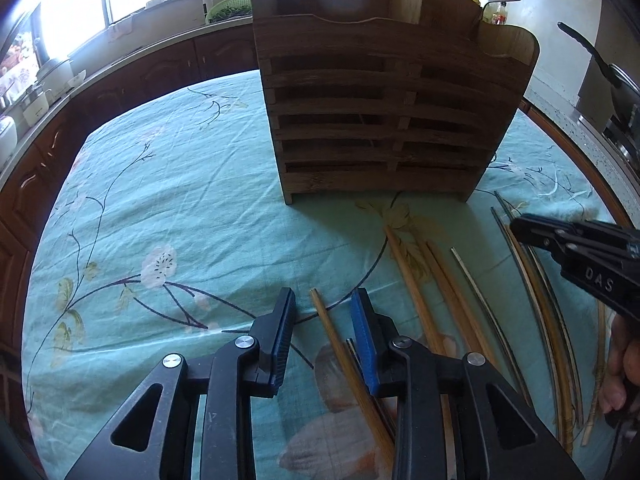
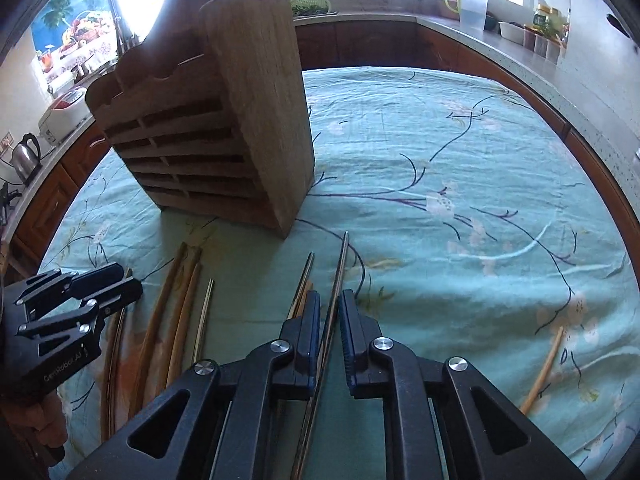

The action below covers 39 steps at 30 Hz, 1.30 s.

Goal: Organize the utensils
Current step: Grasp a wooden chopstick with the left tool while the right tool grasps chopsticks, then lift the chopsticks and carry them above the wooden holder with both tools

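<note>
Left gripper point(image 1: 324, 308): we see its blue ribbed pads parted, a pale-brown wooden chopstick point(image 1: 352, 372) lying on the cloth in the gap between them, nearer the right-hand pad; whether that pad touches it we cannot tell. No pinch yet. The stick's long axis runs roughly along the fingers, away from the camera, so our closing would meet it across its width.

Right gripper point(image 2: 330, 300): its jaws nearly together, straddling a thin dark chopstick point(image 2: 338, 276) whose tip reaches past the fingertips toward the holder. A sliver of gap shows beside it; we cannot tell if it is actually pinched.

Remaining loose chopsticks point(image 1: 448, 292) lie fanned side by side between the two grippers, all pointing roughly toward the tall brown slatted wooden utensil holder point(image 1: 380, 92), which stands upright beyond them with a wooden spatula and a metal spoon already standing in it. One stray wooden stick point(image 2: 544, 372) lies well apart, off to the right.

Surface: wrinkled teal floral tablecloth point(image 1: 168, 184), soft; slender, smooth sticks may roll or sink into folds, we judge.
</note>
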Available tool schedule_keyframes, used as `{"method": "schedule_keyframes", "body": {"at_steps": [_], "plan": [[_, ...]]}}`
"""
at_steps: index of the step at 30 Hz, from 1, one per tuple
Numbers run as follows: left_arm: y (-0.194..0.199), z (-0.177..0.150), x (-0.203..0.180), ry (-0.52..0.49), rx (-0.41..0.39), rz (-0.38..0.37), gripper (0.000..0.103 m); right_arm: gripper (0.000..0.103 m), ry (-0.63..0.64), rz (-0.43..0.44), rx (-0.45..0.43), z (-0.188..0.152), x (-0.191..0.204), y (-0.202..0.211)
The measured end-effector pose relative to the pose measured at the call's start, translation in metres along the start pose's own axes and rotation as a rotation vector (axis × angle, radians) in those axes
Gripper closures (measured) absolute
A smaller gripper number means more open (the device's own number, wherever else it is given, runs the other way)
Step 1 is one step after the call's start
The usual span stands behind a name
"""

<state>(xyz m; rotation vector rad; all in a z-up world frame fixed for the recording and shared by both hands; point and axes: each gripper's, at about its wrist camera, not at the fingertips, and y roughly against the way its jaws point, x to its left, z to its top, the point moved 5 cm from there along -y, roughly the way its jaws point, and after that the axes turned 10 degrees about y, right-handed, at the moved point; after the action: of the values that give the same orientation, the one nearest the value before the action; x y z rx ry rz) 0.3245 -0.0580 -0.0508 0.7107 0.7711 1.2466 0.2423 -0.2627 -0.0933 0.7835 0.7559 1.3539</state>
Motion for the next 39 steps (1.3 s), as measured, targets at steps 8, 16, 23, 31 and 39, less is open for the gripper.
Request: {"method": "schedule_keyframes", "body": {"at_steps": [8,16,23,31,39], "plan": [[-0.002,0.002,0.006,0.033,0.001,-0.071,0.1,0.098,-0.027,0.019,-0.017,0.009,-0.006,-0.006],[0.048,0.008,0.033,0.117,-0.077,-0.157,0.101,0.099,-0.078,0.08,-0.169,0.011,-0.003,0.064],[0.116,0.008,0.044,0.122,-0.194,-0.215,0.101,0.099,-0.083,0.108,-0.289,0.02,-0.002,0.127],[0.188,0.001,0.057,0.115,-0.314,-0.258,0.101,0.099,-0.07,0.121,-0.4,0.031,0.008,0.178],[0.233,0.0,0.073,0.134,-0.422,-0.269,0.101,0.099,-0.064,0.111,-0.488,0.045,0.01,0.21]]}}
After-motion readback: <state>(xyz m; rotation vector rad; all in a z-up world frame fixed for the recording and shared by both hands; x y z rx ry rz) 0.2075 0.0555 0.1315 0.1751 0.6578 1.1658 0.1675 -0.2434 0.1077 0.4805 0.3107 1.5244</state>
